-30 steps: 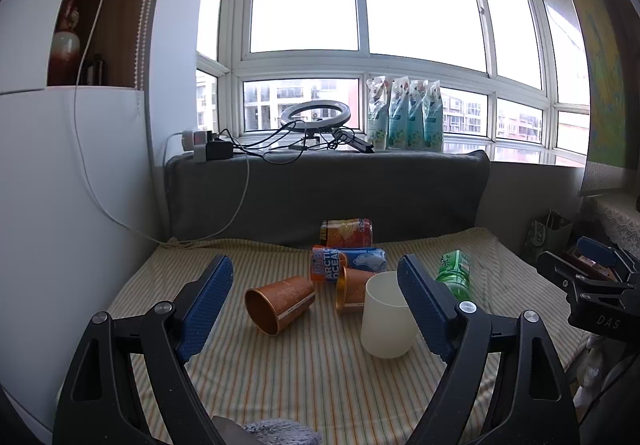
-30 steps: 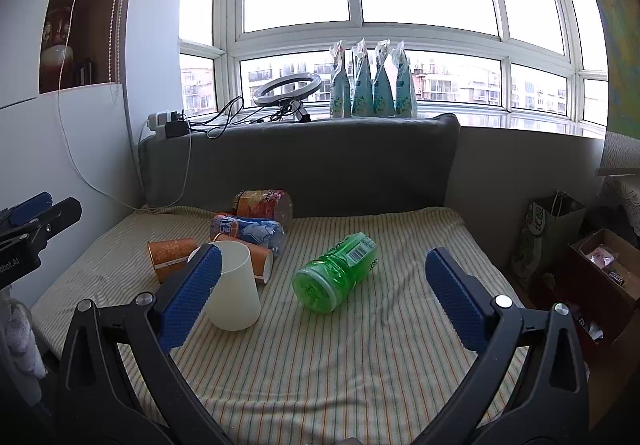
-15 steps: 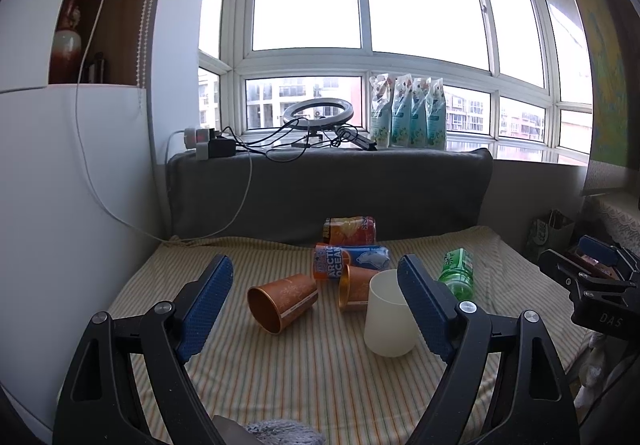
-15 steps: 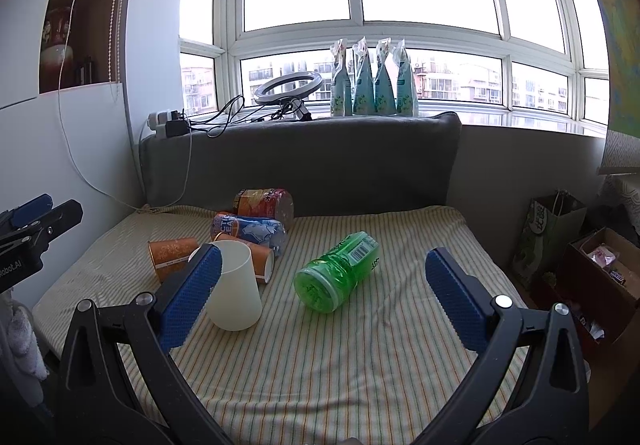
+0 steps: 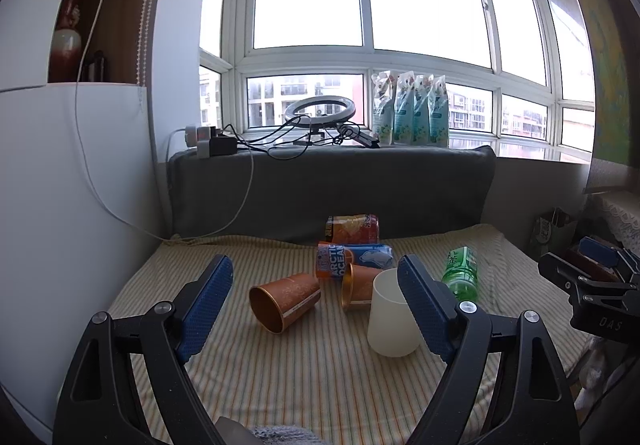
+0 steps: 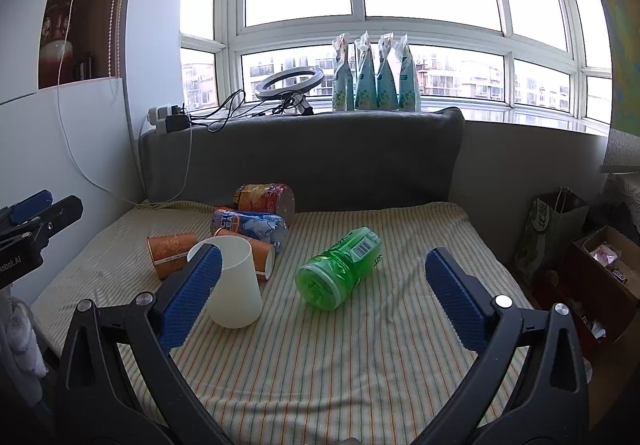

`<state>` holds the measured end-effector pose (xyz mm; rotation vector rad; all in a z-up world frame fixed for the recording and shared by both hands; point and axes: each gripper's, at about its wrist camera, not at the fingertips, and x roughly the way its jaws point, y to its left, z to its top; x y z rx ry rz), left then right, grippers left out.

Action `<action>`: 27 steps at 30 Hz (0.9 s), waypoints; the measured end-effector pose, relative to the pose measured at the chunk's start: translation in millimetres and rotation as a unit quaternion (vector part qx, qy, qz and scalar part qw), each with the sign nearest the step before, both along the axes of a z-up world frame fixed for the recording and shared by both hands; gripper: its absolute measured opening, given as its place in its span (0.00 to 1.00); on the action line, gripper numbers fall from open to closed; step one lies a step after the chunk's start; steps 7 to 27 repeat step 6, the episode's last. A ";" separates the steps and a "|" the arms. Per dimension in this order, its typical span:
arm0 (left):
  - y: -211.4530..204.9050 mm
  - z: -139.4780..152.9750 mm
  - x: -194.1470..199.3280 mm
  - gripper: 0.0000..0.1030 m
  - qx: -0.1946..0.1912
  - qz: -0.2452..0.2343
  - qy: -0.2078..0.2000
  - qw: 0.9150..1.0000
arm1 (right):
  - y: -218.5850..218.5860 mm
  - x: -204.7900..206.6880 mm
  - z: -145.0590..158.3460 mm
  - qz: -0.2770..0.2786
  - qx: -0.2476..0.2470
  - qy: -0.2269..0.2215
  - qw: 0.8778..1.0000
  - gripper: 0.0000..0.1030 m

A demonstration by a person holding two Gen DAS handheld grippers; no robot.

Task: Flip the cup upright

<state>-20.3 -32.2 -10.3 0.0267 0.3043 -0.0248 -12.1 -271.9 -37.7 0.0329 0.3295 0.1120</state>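
A white cup (image 5: 390,315) (image 6: 234,285) stands mouth down on the striped cloth. An orange paper cup (image 5: 285,301) (image 6: 170,253) lies on its side left of it, mouth toward me. A second orange cup (image 5: 358,287) (image 6: 252,255) lies on its side behind the white cup. My left gripper (image 5: 314,305) is open and empty, held above the cloth with the orange cup between its fingers in view. My right gripper (image 6: 320,295) is open and empty; the white cup sits by its left finger (image 6: 188,299).
A green bottle (image 6: 340,269) (image 5: 460,271) lies on its side at the middle right. A blue-orange can (image 6: 250,223) and a snack tube (image 6: 266,197) lie at the back. A grey backrest (image 6: 304,157) bounds the far side. Boxes and a bag (image 6: 552,229) stand right of the bed.
Both views have shifted only slightly; the left gripper has drifted a little left and back. Nothing was taken hold of or moved.
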 end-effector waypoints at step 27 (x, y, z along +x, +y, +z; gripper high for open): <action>1.0 -1.2 0.6 0.82 0.001 0.004 0.001 1.000 | 1.7 3.9 -6.5 0.002 0.000 0.007 1.000 1.00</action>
